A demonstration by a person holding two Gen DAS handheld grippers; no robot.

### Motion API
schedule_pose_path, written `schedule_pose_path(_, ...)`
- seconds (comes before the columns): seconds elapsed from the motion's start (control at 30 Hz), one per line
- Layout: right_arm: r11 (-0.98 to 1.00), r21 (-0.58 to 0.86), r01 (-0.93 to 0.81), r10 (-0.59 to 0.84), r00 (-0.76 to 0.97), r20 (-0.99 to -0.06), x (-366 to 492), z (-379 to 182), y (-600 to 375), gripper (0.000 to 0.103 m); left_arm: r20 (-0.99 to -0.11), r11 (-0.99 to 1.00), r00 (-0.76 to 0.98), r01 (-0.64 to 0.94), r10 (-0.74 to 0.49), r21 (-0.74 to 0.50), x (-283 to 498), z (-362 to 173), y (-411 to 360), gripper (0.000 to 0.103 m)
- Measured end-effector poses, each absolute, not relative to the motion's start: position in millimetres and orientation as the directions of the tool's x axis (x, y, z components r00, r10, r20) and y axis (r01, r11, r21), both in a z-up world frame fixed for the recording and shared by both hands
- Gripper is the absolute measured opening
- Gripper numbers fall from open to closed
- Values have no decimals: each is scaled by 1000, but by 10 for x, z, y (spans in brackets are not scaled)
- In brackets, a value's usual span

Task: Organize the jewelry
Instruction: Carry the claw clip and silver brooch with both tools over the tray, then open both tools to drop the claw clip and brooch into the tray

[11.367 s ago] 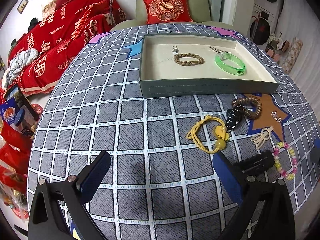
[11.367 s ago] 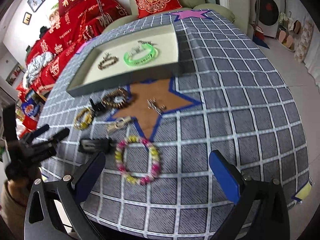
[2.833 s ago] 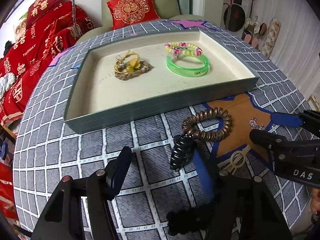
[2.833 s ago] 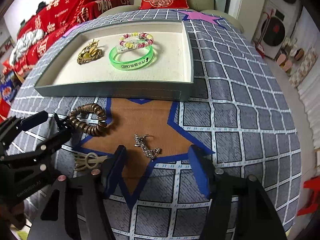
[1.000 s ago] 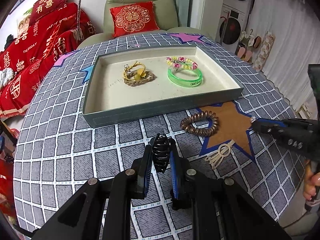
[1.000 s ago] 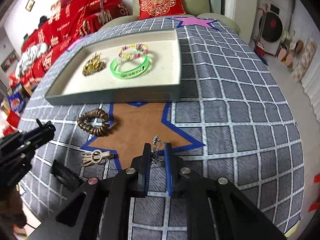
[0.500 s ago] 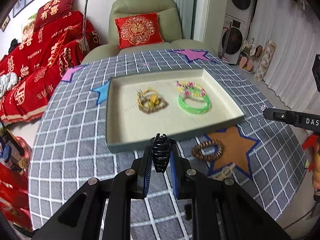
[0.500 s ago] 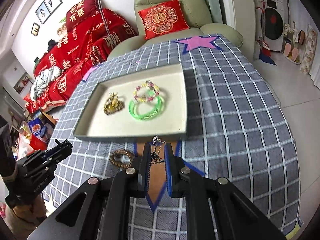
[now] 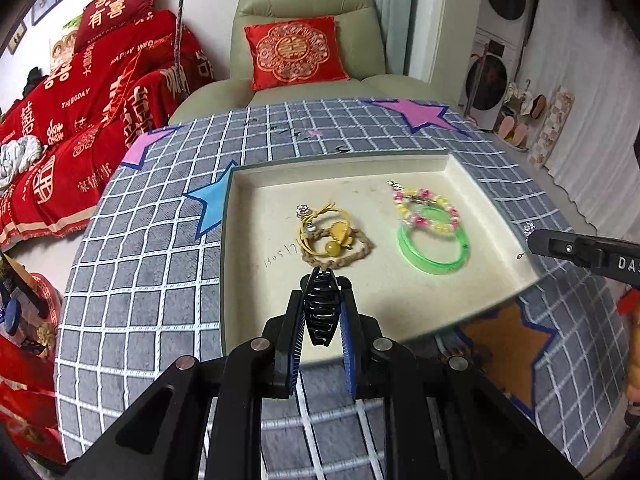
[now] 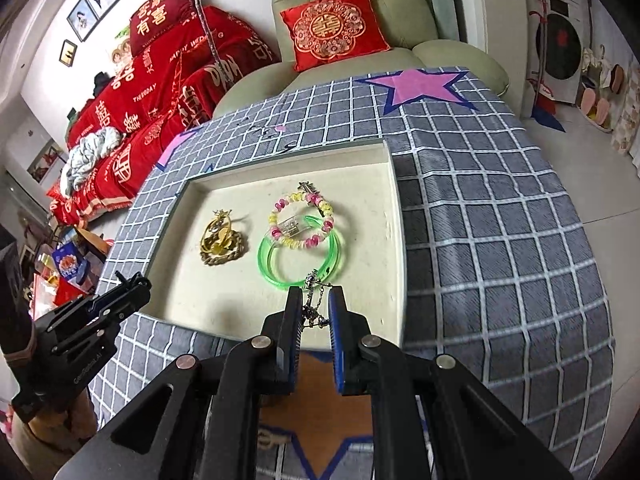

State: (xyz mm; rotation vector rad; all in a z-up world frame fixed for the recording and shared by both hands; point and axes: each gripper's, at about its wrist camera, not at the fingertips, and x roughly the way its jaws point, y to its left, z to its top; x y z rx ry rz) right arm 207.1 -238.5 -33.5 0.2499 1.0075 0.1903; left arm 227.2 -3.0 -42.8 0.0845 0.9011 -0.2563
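My left gripper (image 9: 320,300) is shut on a black hair claw (image 9: 321,306) and holds it above the near edge of the grey tray (image 9: 228,264). My right gripper (image 10: 314,300) is shut on a small silver chain (image 10: 314,304) above the tray's (image 10: 396,208) near right part. In the tray lie a yellow hair tie on a brown braided bracelet (image 9: 332,240), a green bangle (image 9: 432,246) and a pink and yellow bead bracelet (image 9: 424,208). They also show in the right wrist view: the yellow and brown pair (image 10: 222,242), the bangle (image 10: 300,260), the beads (image 10: 302,220).
The tray sits on a round table with a grey checked cloth (image 9: 140,240) with coloured stars. An orange star (image 10: 320,392) lies under my right gripper, with a cream clip (image 10: 268,438) on it. A red-covered sofa (image 9: 80,92) and a green armchair (image 9: 308,40) stand behind.
Both grippers have moved forward over the tray, each still carrying its item. The brown coil tie and cream clip have dropped out of the left view.
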Motion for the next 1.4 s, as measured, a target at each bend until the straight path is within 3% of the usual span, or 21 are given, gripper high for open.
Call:
schedule_pose_path(0.5,984,176,-9,160,465,-871,2548,-791,-2300,14,-831,974,535,226,-150,-30,2730,-829,-58,25)
schedule_pose_path(1.1,988,149,-34,149,432,-890,2550,-933,-2207,17,-850,978,518,207,-93,19,2777,-943,-125,26)
schedule_pose_path(1.2,986,165,-34,164,426,-890,2549,-928,-2214,28,-851,978,518,205,-89,23,2779,-937,-116,26)
schedule_pose_path(1.27,985,170,-36,168,437,-884,2537,-896,-2214,46,-849,979,521,203,-85,27,2770,-923,-115,26)
schedule_pose_path(1.4,982,182,-49,183,467,-865,2502,-788,-2192,49,-845,979,528,199,-82,30,2762,-888,-111,26)
